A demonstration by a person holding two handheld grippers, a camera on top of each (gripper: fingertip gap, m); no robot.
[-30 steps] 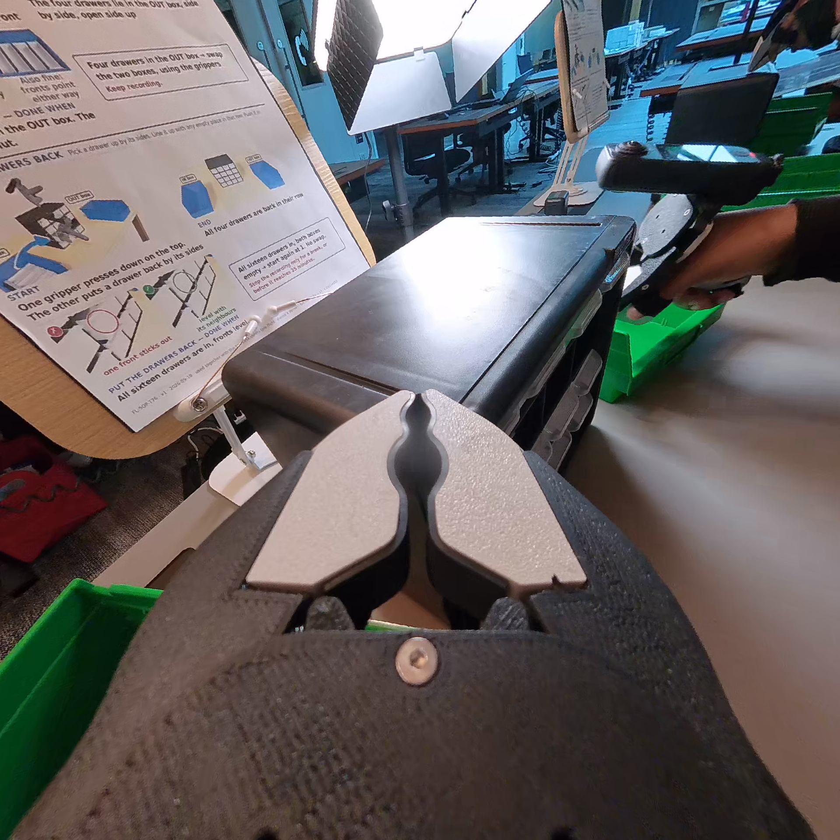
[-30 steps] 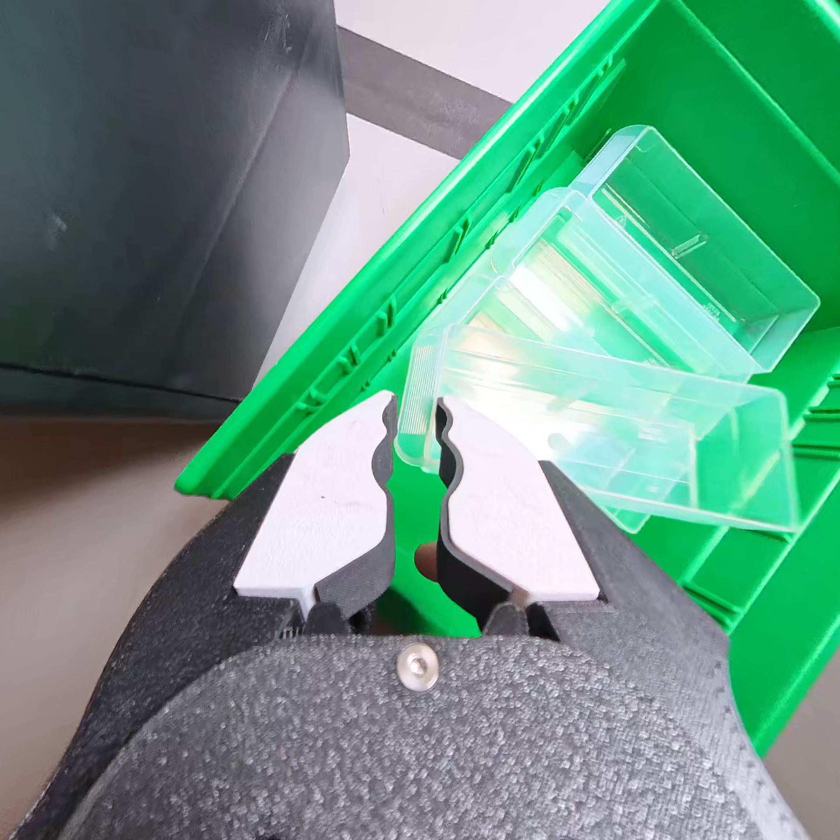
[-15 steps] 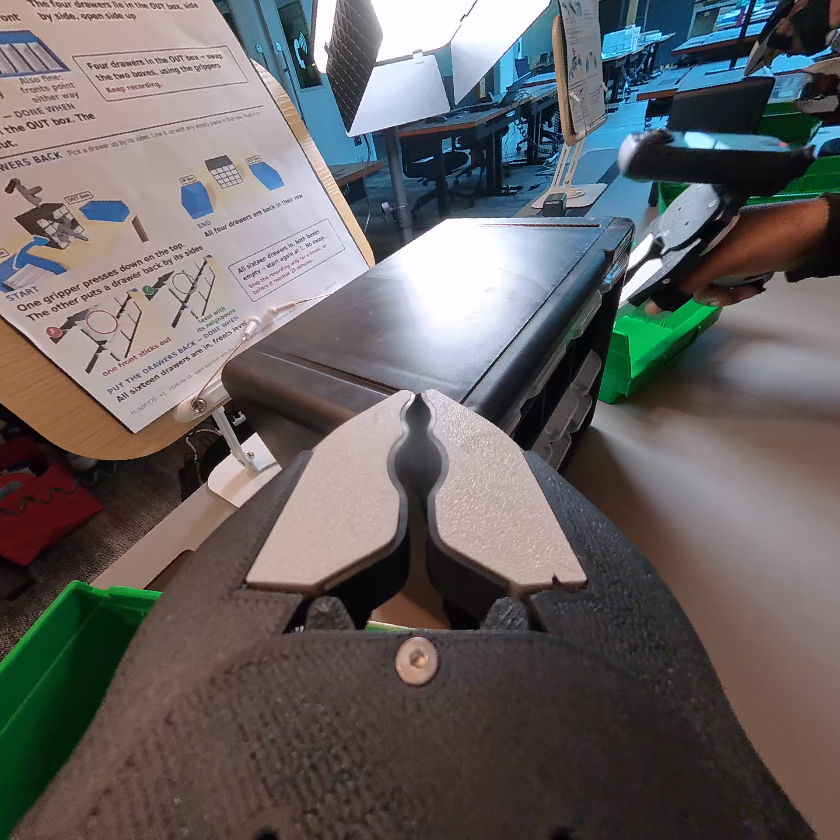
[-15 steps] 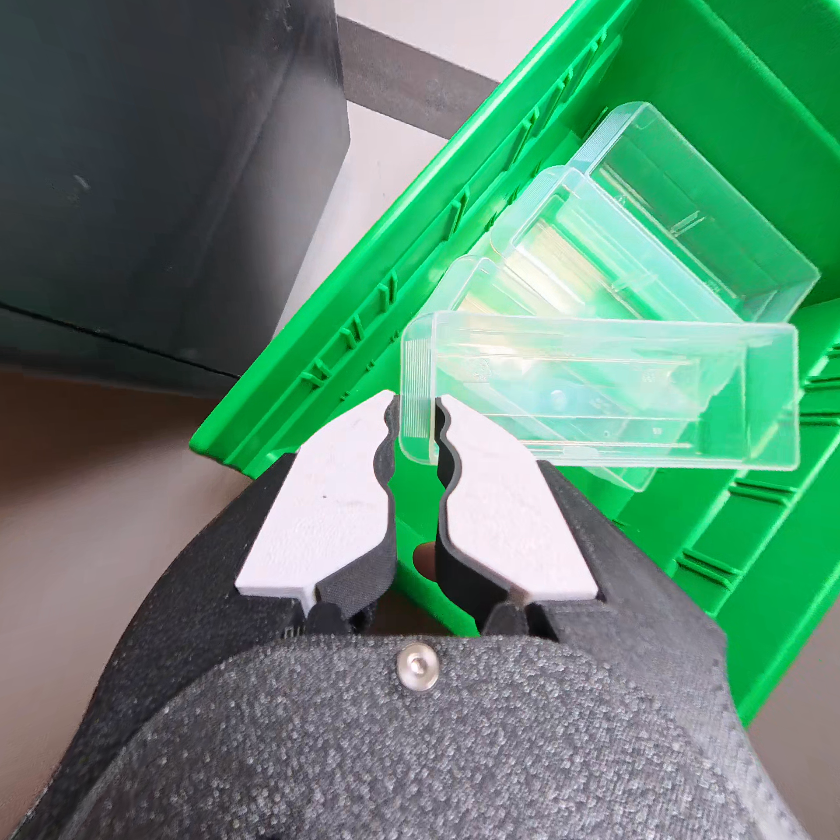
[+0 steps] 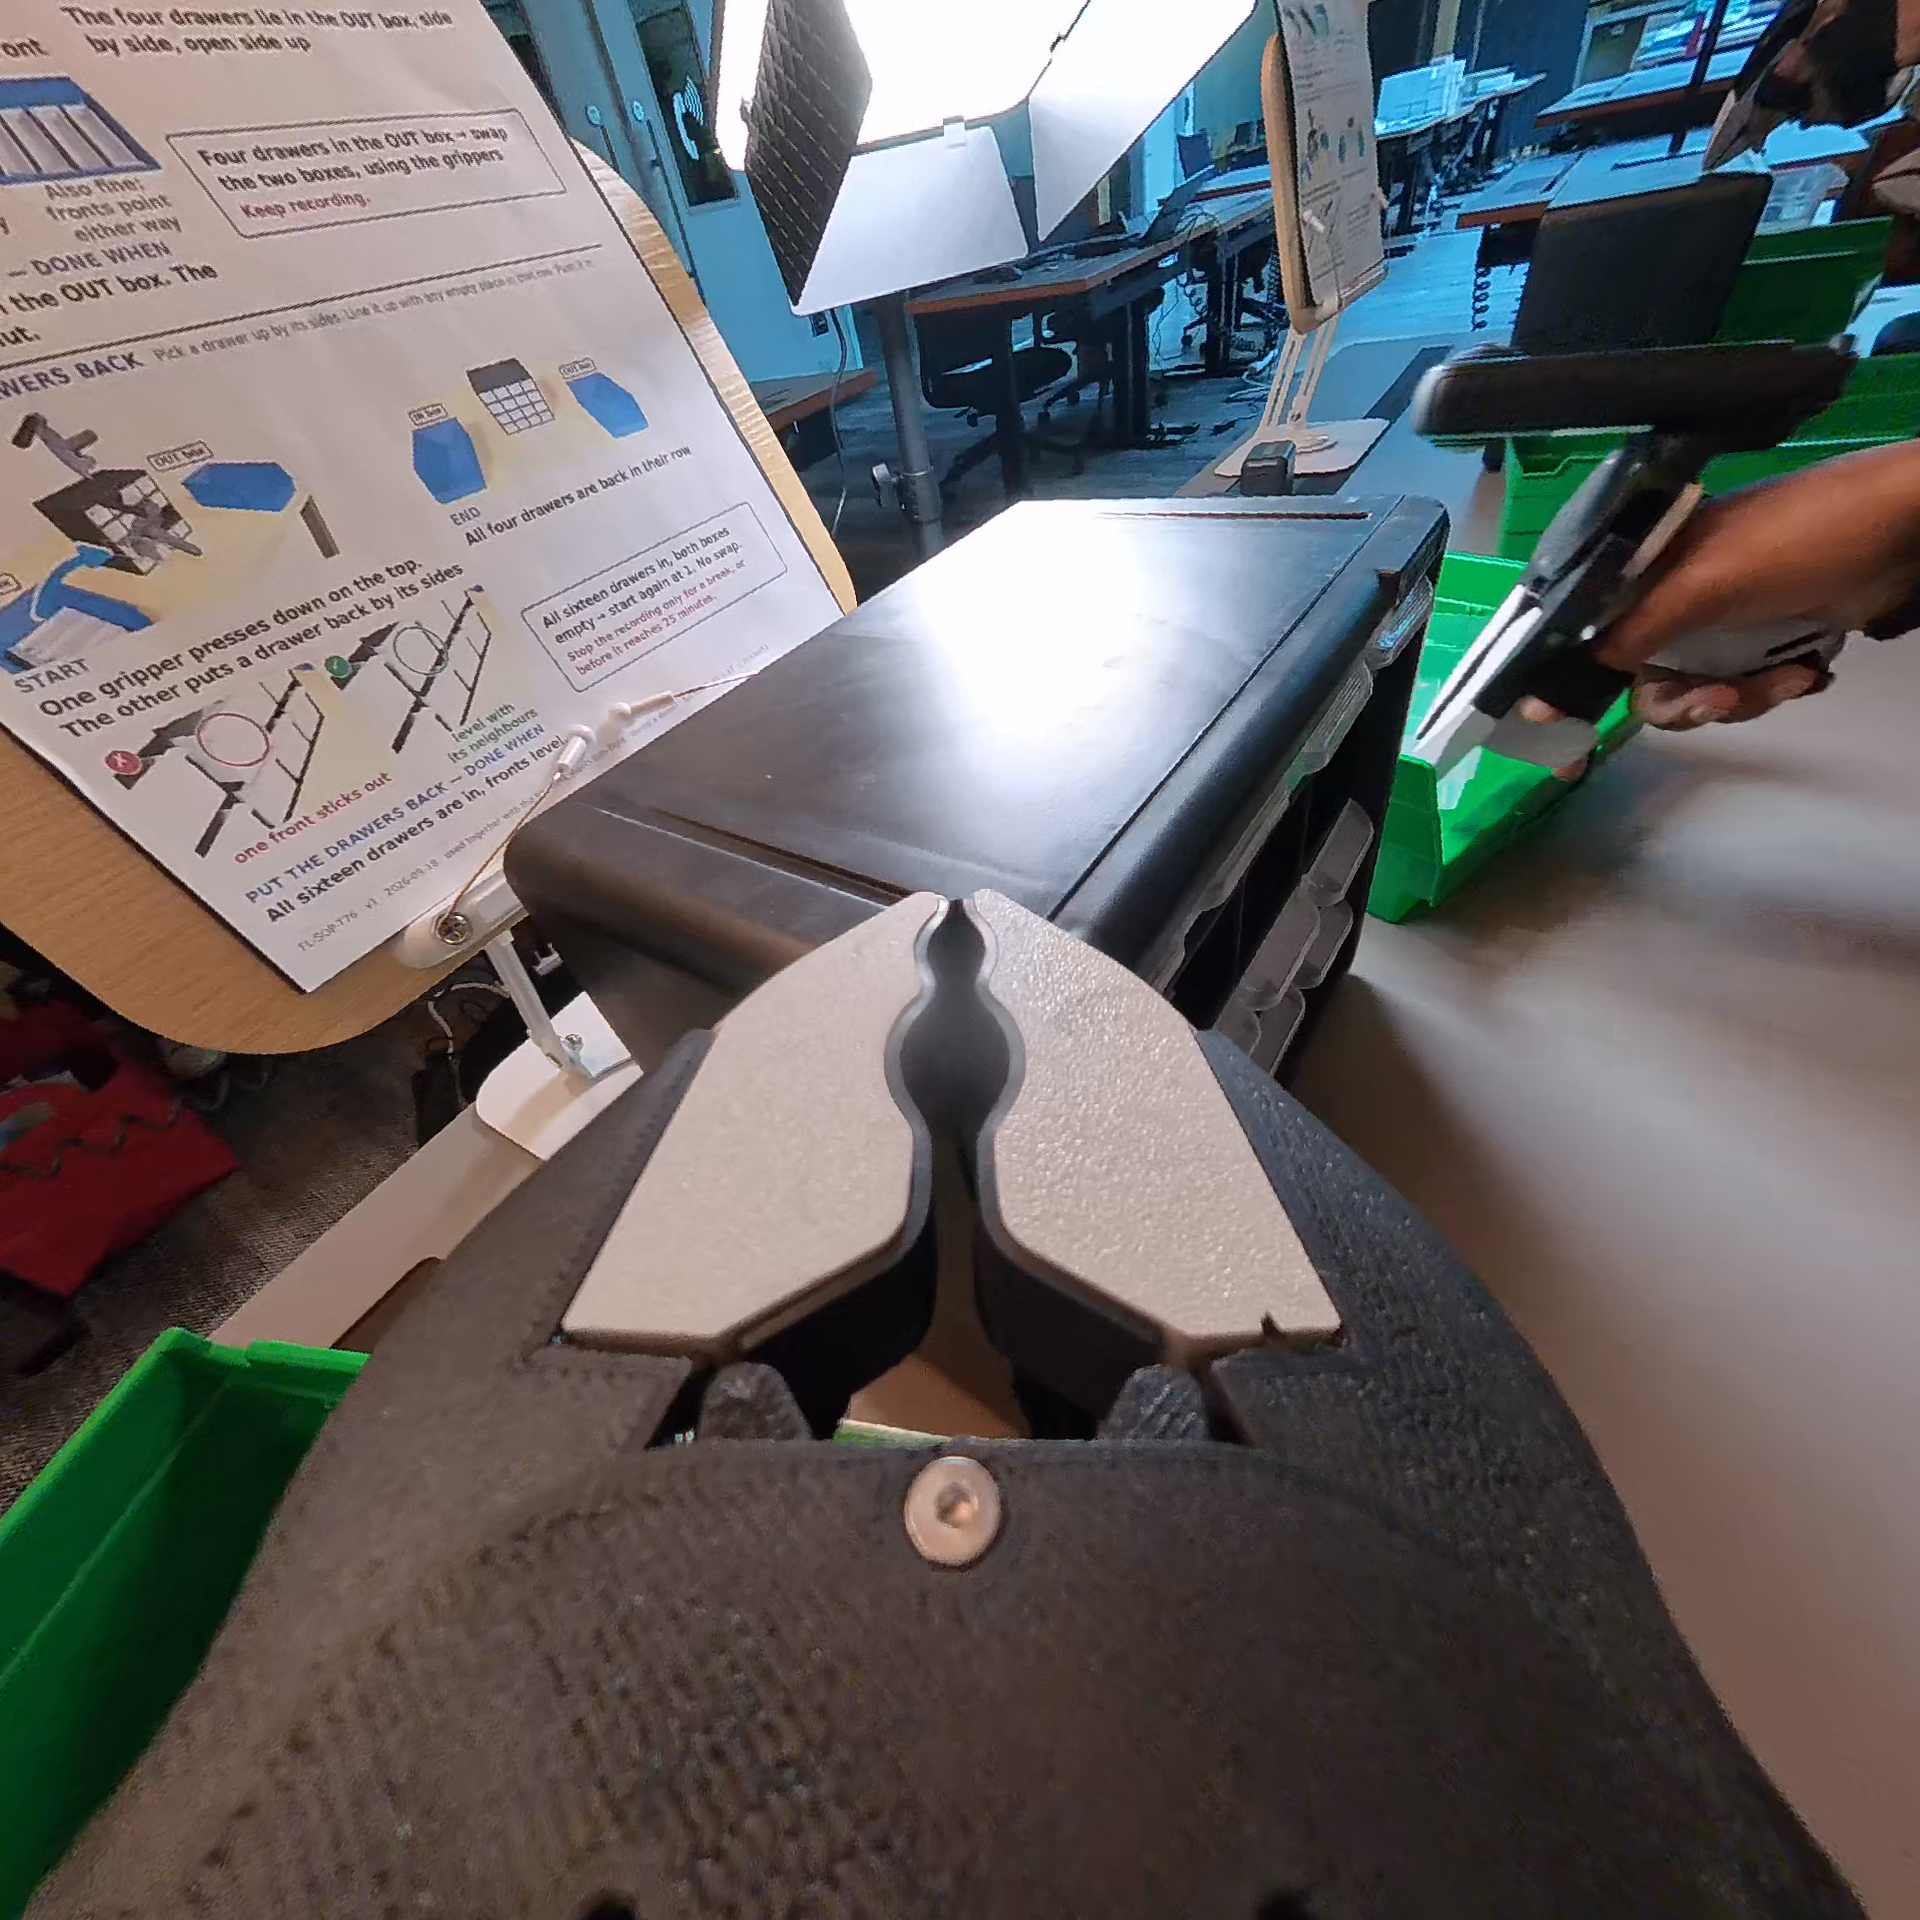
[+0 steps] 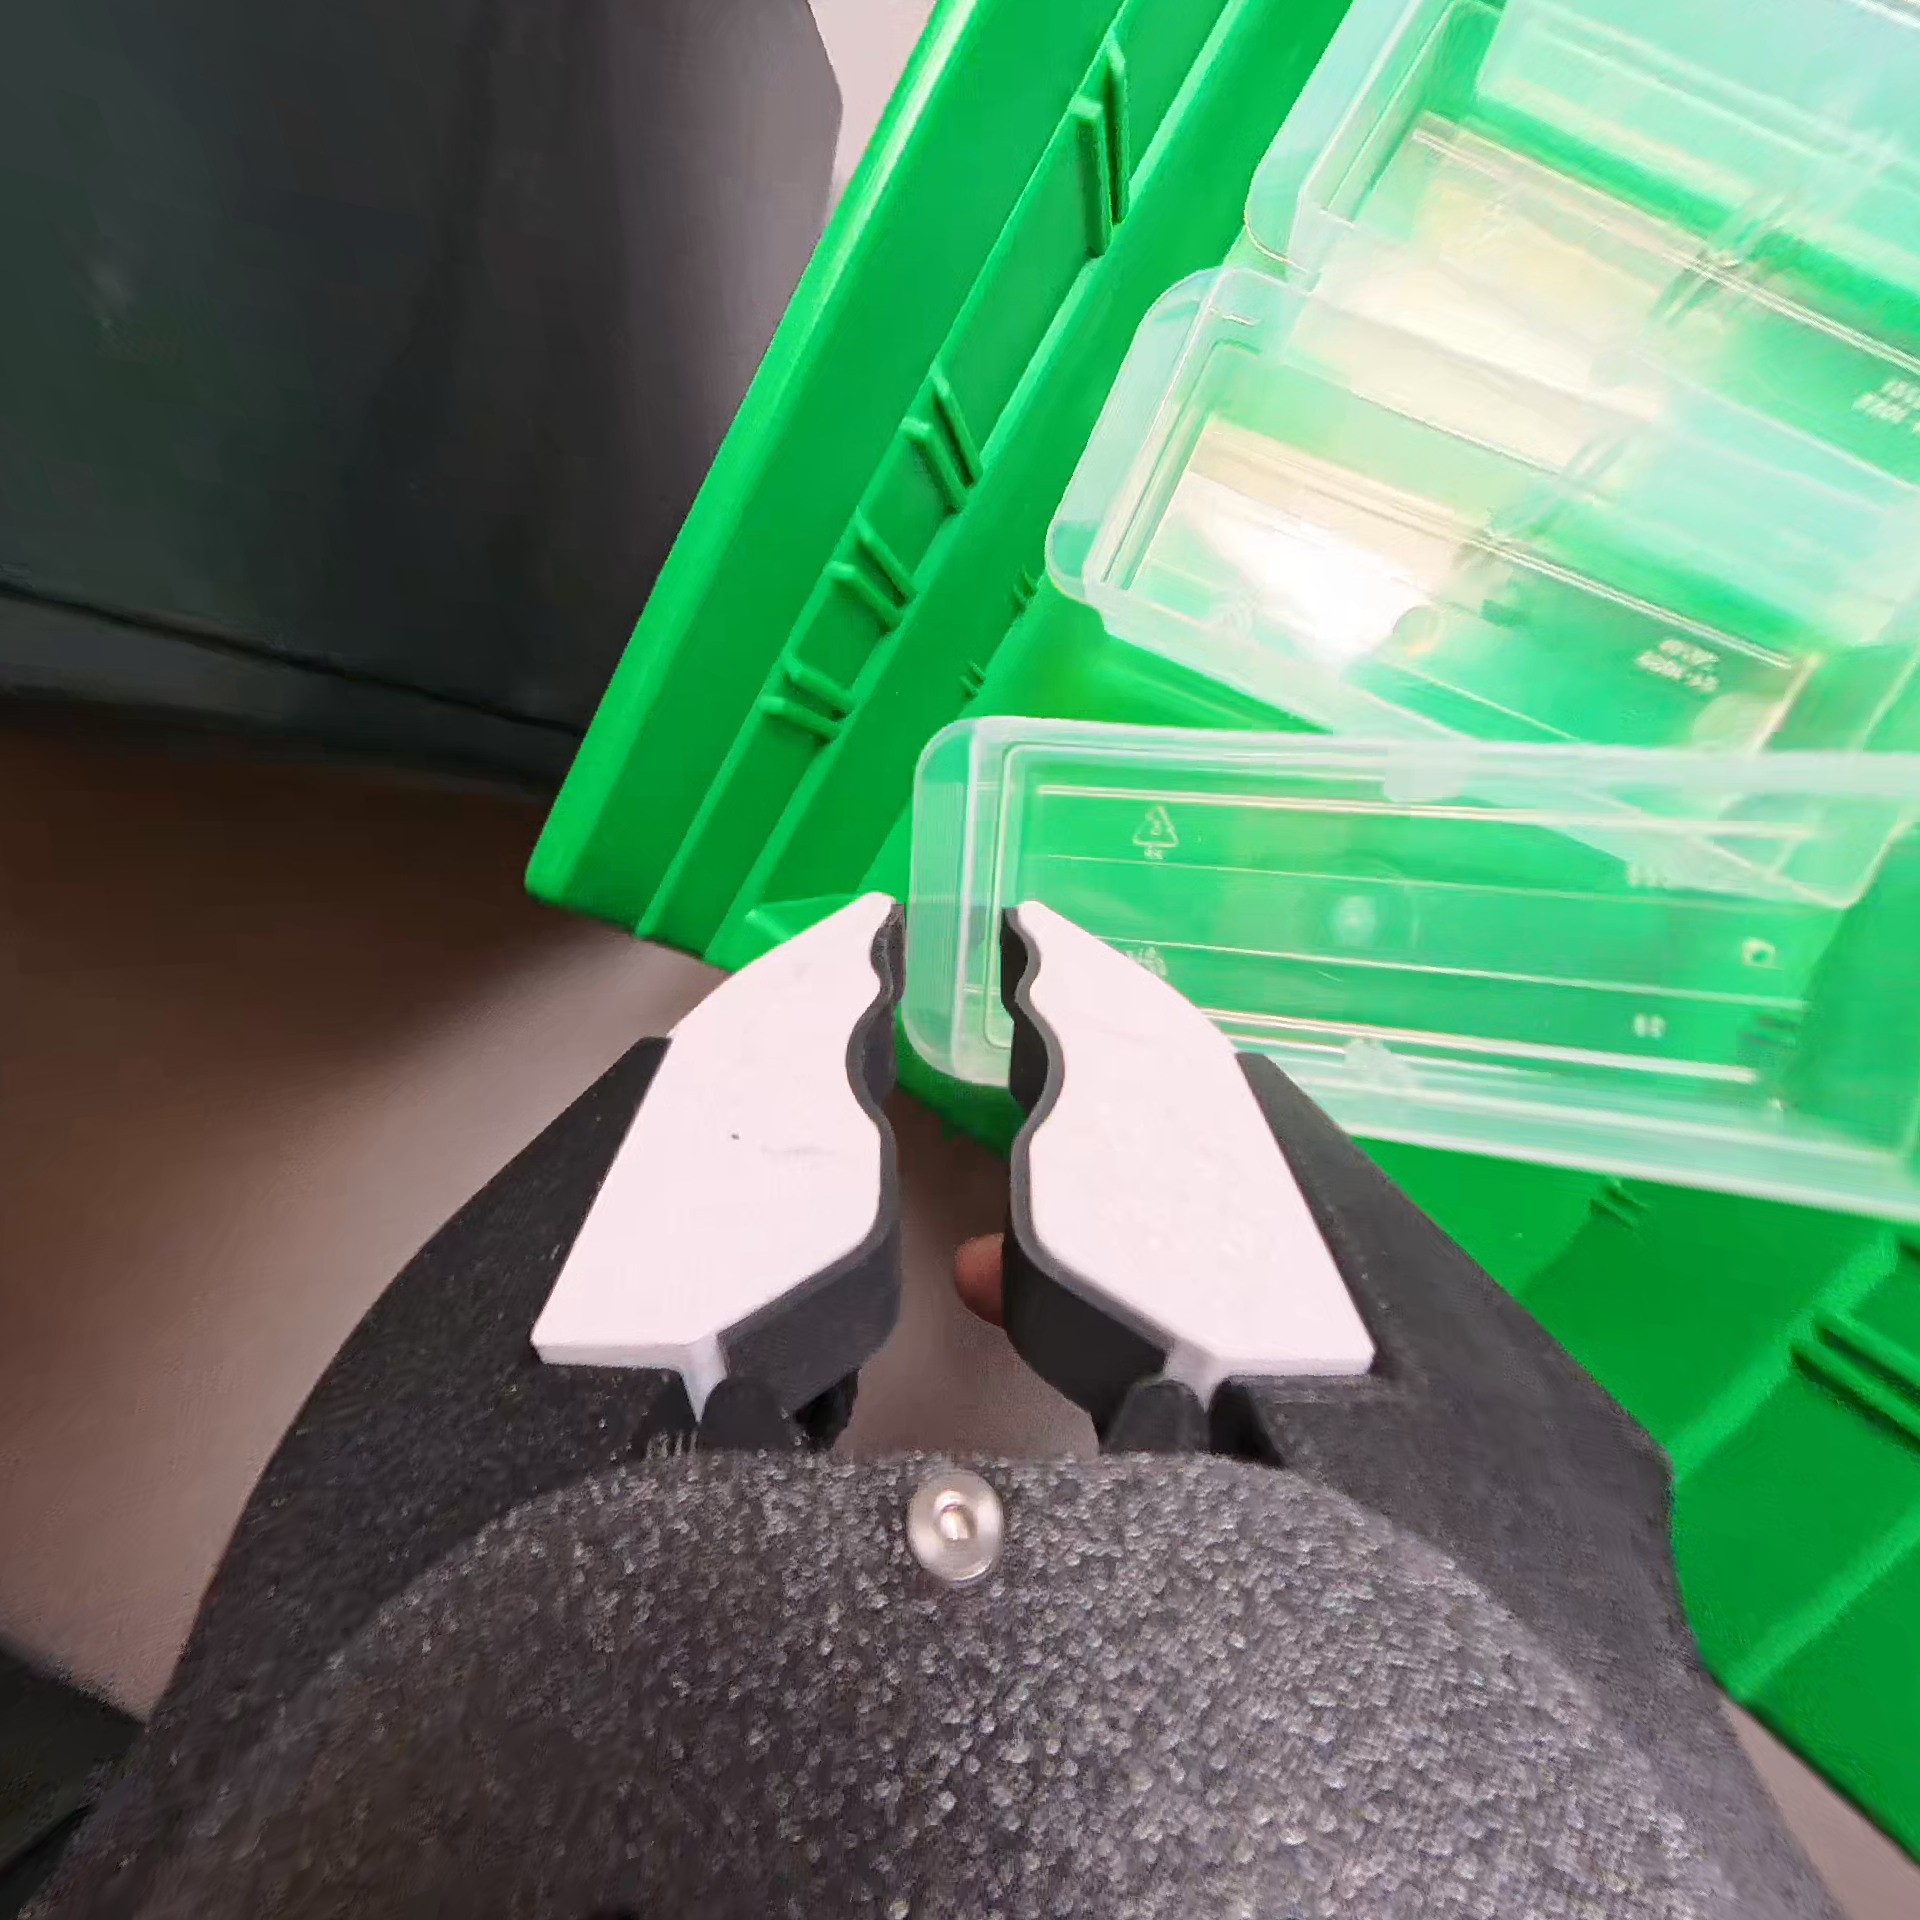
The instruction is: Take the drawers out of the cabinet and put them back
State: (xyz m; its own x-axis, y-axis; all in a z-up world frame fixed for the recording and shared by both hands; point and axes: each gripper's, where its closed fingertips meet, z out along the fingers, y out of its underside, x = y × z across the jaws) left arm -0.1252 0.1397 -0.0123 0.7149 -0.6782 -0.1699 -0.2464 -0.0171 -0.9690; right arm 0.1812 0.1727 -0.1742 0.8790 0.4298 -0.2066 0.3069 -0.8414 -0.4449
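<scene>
In the right wrist view my right gripper (image 6: 951, 912) is shut on the front end of a clear plastic drawer (image 6: 1403, 935) and holds it over a green bin (image 6: 831, 623). The drawer sticks out to the right. Two more clear drawers (image 6: 1507, 499) lie in that bin. The black cabinet (image 6: 364, 312) is to the left. In the left wrist view my left gripper (image 5: 954, 906) is shut and empty, just short of the near corner of the cabinet (image 5: 1039, 707). The right gripper (image 5: 1455, 717) shows there at far right, in a hand, pointing down into the bin (image 5: 1475, 821).
An instruction poster on a wooden board (image 5: 312, 468) stands left of the cabinet. A second green bin (image 5: 104, 1507) sits at the lower left. Clear drawer fronts (image 5: 1320, 904) show in the cabinet's face. The tan table (image 5: 1610, 1143) stretches right. Desks and light panels stand behind.
The right gripper lifted the clear drawer off the pile, turned it level, then moved closer to the bin. In the left wrist view it shifted right and tilted down. The left gripper stayed put.
</scene>
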